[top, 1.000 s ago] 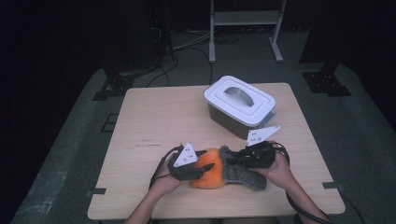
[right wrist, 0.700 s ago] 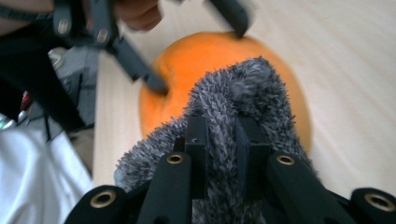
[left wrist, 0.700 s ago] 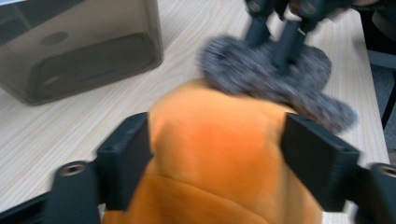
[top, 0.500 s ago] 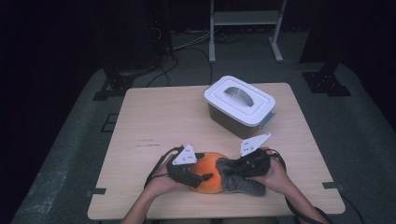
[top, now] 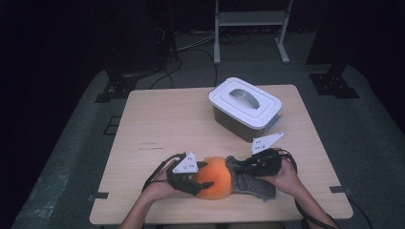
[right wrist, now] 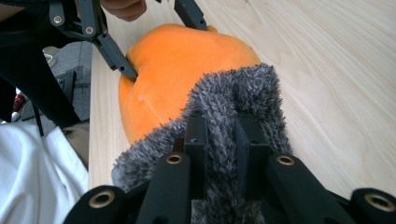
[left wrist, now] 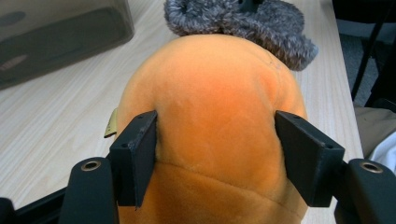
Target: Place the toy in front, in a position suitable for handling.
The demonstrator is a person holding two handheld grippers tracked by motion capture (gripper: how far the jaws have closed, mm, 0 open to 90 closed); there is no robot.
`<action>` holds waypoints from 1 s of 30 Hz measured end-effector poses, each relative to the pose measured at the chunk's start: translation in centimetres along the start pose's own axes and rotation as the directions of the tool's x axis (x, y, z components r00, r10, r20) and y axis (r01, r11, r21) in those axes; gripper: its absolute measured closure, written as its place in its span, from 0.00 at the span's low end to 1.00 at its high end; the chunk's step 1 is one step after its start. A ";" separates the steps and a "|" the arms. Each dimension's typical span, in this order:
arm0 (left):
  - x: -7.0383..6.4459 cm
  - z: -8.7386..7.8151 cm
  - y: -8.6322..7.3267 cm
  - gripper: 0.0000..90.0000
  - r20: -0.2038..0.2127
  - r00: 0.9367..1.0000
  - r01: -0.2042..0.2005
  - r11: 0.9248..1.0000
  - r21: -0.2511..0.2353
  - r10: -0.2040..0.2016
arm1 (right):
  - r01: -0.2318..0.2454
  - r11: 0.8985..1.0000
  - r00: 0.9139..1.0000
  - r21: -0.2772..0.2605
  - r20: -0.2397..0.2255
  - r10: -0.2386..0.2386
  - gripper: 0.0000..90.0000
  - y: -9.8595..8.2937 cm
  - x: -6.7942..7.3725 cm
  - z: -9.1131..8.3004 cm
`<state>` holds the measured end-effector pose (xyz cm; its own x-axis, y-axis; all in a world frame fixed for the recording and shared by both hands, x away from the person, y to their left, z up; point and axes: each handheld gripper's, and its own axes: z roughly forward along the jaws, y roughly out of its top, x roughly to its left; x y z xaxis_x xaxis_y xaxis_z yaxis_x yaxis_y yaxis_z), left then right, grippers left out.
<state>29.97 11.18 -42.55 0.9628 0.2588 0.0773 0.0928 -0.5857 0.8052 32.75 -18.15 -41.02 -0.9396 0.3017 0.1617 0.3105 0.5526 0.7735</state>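
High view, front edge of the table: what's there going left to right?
Left gripper clamped on the orange plush body → grey fuzzy plush part → right gripper pinching that grey fur.

High view looks forward and down from above my side, taking in the whole table (top: 157, 124). My two gripper views sit very near, facing each other from left and right, sharing the orange plush (left wrist: 215, 116).
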 end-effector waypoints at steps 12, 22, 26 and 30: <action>-0.1 0.1 -0.1 0.36 0.005 1.000 -0.013 1.000 -0.012 0.013 | -0.056 0.998 0.998 0.025 -0.004 0.056 0.86 -1.1 -1.2 -0.1; -1.6 0.4 0.5 0.36 0.034 0.988 -0.150 0.989 -0.013 0.151 | -0.053 0.996 0.998 -0.070 -0.044 0.050 0.86 0.4 -0.7 0.1; -1.5 0.4 0.5 0.36 0.035 0.988 -0.150 0.989 -0.009 0.150 | -0.069 0.997 0.997 -0.029 -0.048 0.067 0.85 -0.2 -1.0 0.1; -1.6 0.3 0.5 0.36 0.034 0.987 -0.157 0.988 -0.007 0.157 | -0.090 0.996 0.995 0.017 -0.034 0.091 0.86 -1.3 -1.5 -0.2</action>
<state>28.58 10.18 -42.43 0.9735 0.1373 0.1827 -0.0611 -0.6139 0.7870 33.69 -19.44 -42.14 -0.9118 0.3240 0.2521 0.3966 0.5365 0.7449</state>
